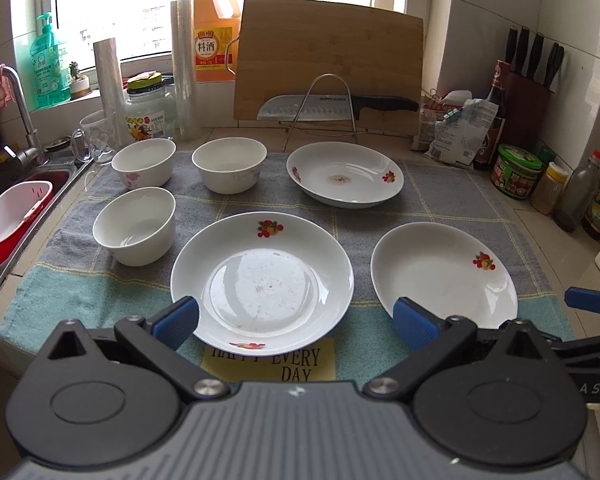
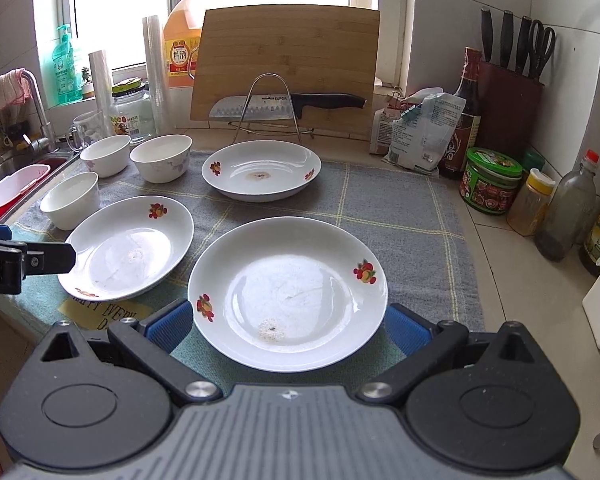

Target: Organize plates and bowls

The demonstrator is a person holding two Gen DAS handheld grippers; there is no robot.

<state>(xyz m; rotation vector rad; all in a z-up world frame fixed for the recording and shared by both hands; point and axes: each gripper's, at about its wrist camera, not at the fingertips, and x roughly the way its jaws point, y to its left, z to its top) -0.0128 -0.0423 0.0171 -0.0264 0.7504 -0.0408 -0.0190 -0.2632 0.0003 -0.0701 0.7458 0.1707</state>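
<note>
Now three white plates and three white bowls sit apart from one another on a grey and teal checked towel (image 1: 440, 196) spread over the counter. In the left wrist view, the near plate (image 1: 262, 280), marked with fruit prints on its rim, lies straight ahead of the left gripper (image 1: 296, 322), whose blue-padded jaws stand wide, one pad at each side of the plate's near edge and holding nothing. A second plate (image 1: 444, 276) lies just to its right, and a third plate (image 1: 344, 174), with a brownish spot at its centre, sits further back near the wire rack (image 1: 324, 108). The bowls are grouped on the towel's left side: one bowl (image 1: 134, 226) beside the near plate, a flowered bowl (image 1: 144, 162) behind it, and another bowl (image 1: 229, 164) to the right of that.

From the right wrist view, the right gripper (image 2: 288, 330) is also spread wide and empty, its pads flanking the near edge of the second plate (image 2: 288, 292), which has a small crumbly smear toward the front. The left gripper's dark finger shows at the left edge of that view, its tip over the near plate's rim.

Behind the towel a bamboo cutting board (image 1: 328, 60) leans against the window sill, with a knife (image 1: 332, 107) resting across the rack. A sink (image 1: 4, 200) holding a red and white basket lies to the left; jars, bottles and a knife block (image 1: 528, 88) stand to the right.
</note>
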